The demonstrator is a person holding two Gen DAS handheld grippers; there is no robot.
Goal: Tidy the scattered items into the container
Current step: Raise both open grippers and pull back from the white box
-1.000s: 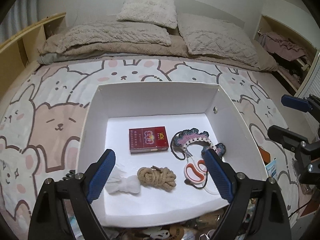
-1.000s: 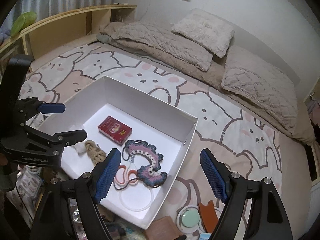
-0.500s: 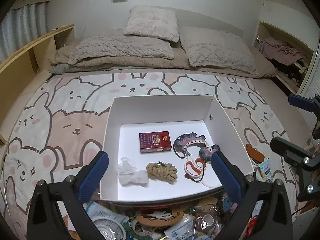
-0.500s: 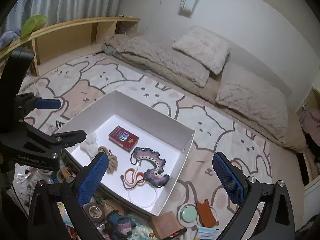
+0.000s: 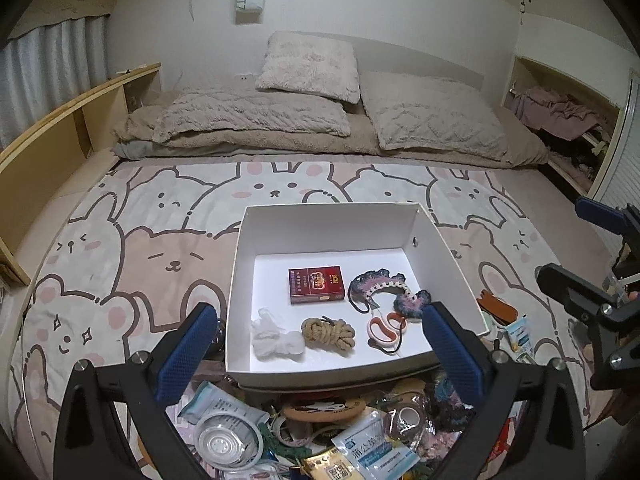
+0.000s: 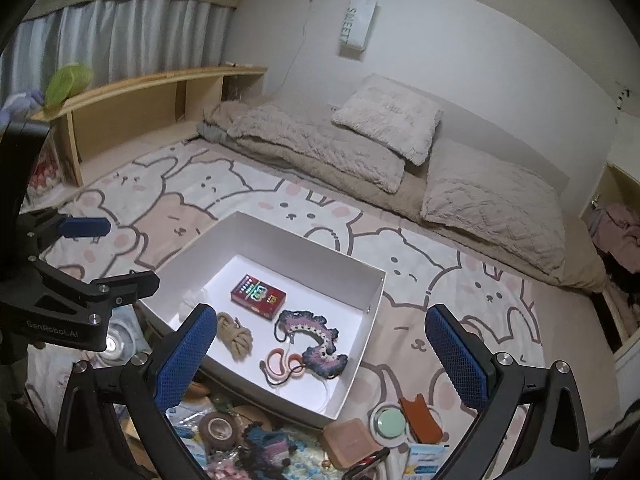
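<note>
Five items are already lodged in the white box (image 5: 448,248): a red cigarette pack (image 5: 316,285), a crocheted purple-and-pink piece (image 5: 384,290), orange-handled scissors (image 5: 386,328), a coil of tan rope (image 5: 329,333) and a crumpled white tissue (image 5: 276,338). The box is set on a rug printed with bears and rabbits (image 5: 168,248), a bed with pillows (image 5: 308,66) beyond it.

Step in hand, as judged: between placements — a fresh pick from the loose pile is called for.

- Left tool (image 5: 320,356): held spread wide, nothing gripped, raised above the box's near wall.
- Right tool (image 6: 320,356): likewise spread wide and empty, over the box's near right corner.
- Unsorted items, all outside the box along its near side: a packaged face mask (image 5: 224,404), a roll of brown tape (image 6: 218,430), a knitted blue-and-pink piece (image 6: 268,446), a round green-faced compact (image 6: 389,420), an orange leather piece (image 6: 420,418) and a tan square pad (image 6: 352,442).

Next move, as judged: one tool lowered toward the pile below its fingers, a single item isolated, then closed upon.
</note>
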